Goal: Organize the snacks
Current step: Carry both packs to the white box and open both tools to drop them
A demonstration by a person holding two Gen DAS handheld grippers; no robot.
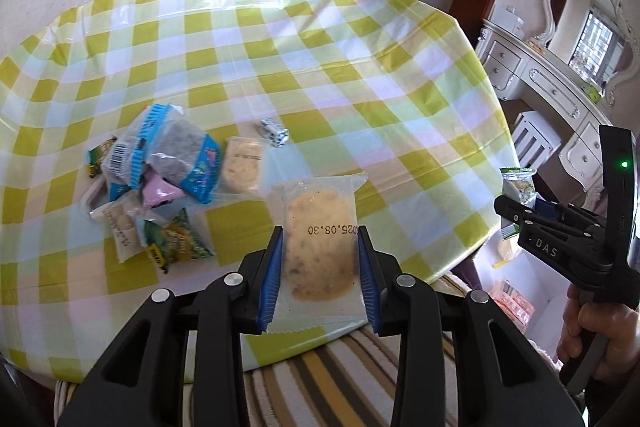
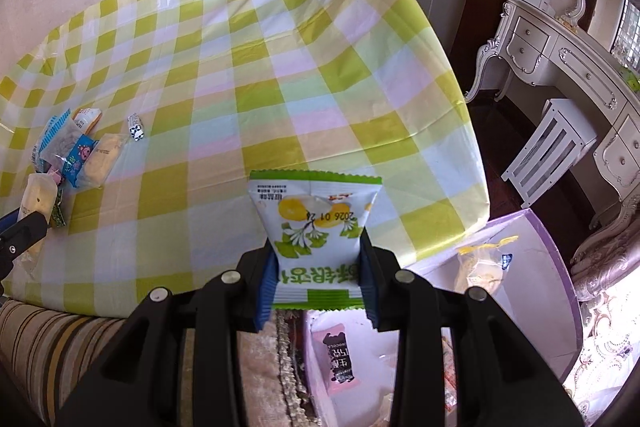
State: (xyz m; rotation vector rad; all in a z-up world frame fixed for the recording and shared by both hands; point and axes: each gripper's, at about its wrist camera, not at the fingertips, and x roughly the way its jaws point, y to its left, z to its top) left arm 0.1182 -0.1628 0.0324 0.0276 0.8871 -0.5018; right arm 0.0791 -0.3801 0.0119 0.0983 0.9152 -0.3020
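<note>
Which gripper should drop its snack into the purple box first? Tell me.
Right. The right gripper, shut on the green-and-white packet, hangs beside the purple box. The left gripper, holding the clear cookie packet, is over the table.

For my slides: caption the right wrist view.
Right gripper holds a green-and-white snack packet above the checked tablecloth, near a purple-edged box.

Your left black plastic two-finger tool (image 1: 320, 263): ribbed blue pads (image 1: 273, 277) inside each finger, four round silver pivot screws across linkage arms, triangular cut-outs in arms. Your right black plastic tool (image 2: 320, 269): same build. Seen side-on from left camera: white "DAS" lettering on body, small silver screws, green indicator light on upright black module, pistol-style handle in your hand (image 1: 596, 331).
</note>
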